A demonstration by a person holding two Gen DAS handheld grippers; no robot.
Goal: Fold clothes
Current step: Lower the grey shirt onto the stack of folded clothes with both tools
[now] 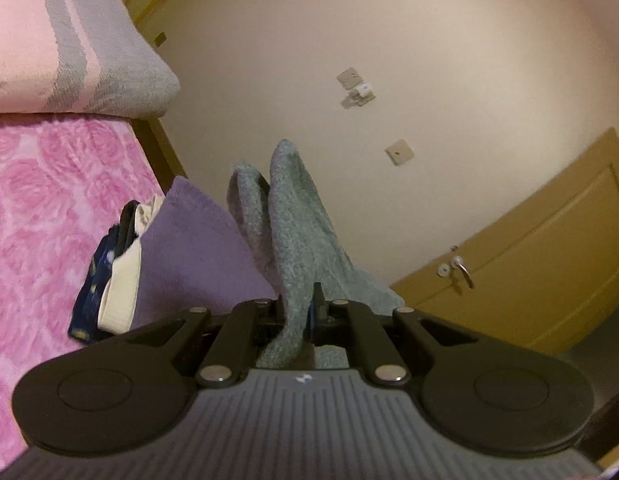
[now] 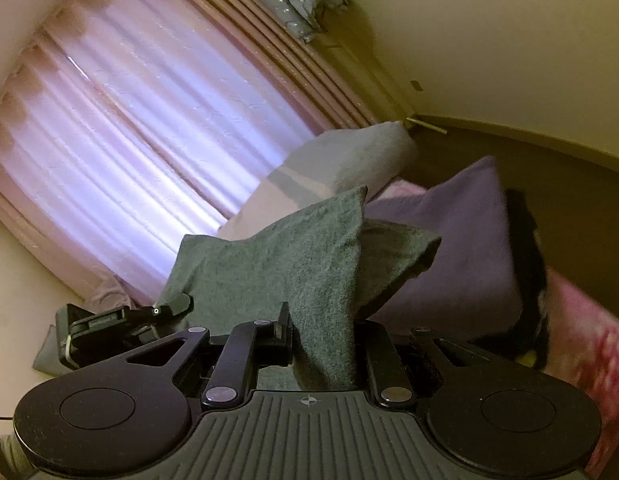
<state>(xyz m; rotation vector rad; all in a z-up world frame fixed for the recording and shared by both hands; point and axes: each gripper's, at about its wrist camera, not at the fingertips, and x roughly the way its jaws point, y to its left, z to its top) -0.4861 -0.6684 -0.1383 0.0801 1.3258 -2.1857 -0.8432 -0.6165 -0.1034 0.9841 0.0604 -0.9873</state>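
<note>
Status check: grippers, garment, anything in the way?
Left gripper, right gripper both shut on grey knitted garment, lifted. Folded purple towel beyond on pink bed. Nothing blocking.

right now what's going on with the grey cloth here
A person is holding a grey cloth with two handheld grippers. The left gripper and the right gripper are each shut on part of it, holding it above a pink bed. A purple cloth lies beside it.

Left wrist cam: close behind its jaws, faces wall and door [image 1: 549, 248]. Right wrist cam: close behind its jaws, faces curtain [image 2: 149, 120]. Shared: grey cloth [image 1: 297, 232], purple towel [image 1: 197, 248], striped pillow [image 1: 69, 40]
</note>
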